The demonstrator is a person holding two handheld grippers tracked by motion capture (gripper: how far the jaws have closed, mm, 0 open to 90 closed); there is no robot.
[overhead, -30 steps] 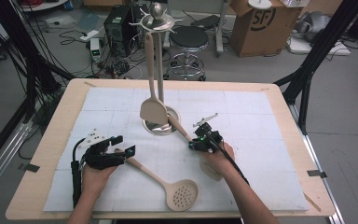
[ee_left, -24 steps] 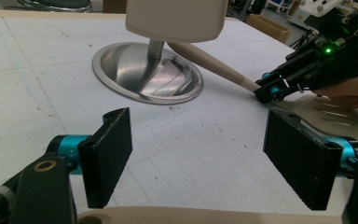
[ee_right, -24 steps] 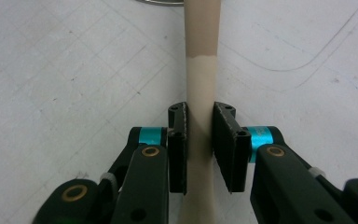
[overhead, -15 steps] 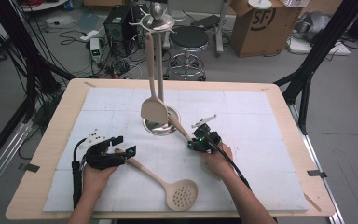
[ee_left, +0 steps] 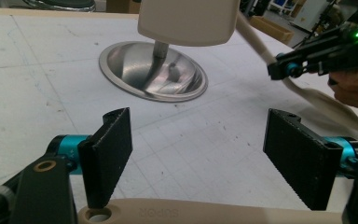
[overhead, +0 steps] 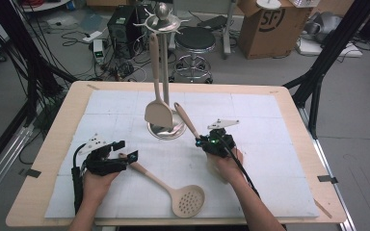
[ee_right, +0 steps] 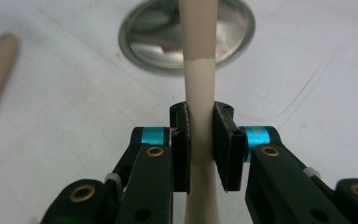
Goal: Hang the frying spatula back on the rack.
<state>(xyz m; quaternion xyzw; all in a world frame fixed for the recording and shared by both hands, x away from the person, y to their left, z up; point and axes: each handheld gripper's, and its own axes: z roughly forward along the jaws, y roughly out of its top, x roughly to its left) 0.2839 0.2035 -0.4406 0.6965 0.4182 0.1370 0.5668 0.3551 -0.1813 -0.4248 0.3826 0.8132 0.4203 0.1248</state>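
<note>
My right gripper (overhead: 207,142) is shut on the beige handle (ee_right: 199,79) of a spoon. Its jaws have just been closing tighter around that handle. The handle (overhead: 185,119) slants up toward the steel utensil stand (overhead: 166,129), and the spoon's bowl (ee_left: 326,105) hangs low by the hand. A beige spatula (overhead: 158,113) hangs from the stand's top. My left gripper (overhead: 126,150) is open, its jaws spread wide (ee_left: 198,158) just above the handle end (ee_left: 214,215) of a slotted spoon (overhead: 188,201) that lies flat on the white mat.
The white mat (overhead: 279,183) covers most of the wooden table (overhead: 53,144). The stand's round base (ee_left: 154,70) sits mid-table between the two hands. Behind the table stand a stool (overhead: 195,41), a cardboard box (overhead: 265,24) and cables on the floor.
The right hand has edged slightly toward the stand with the spoon handle in its jaws. The left gripper and the slotted spoon have stayed where they were.
</note>
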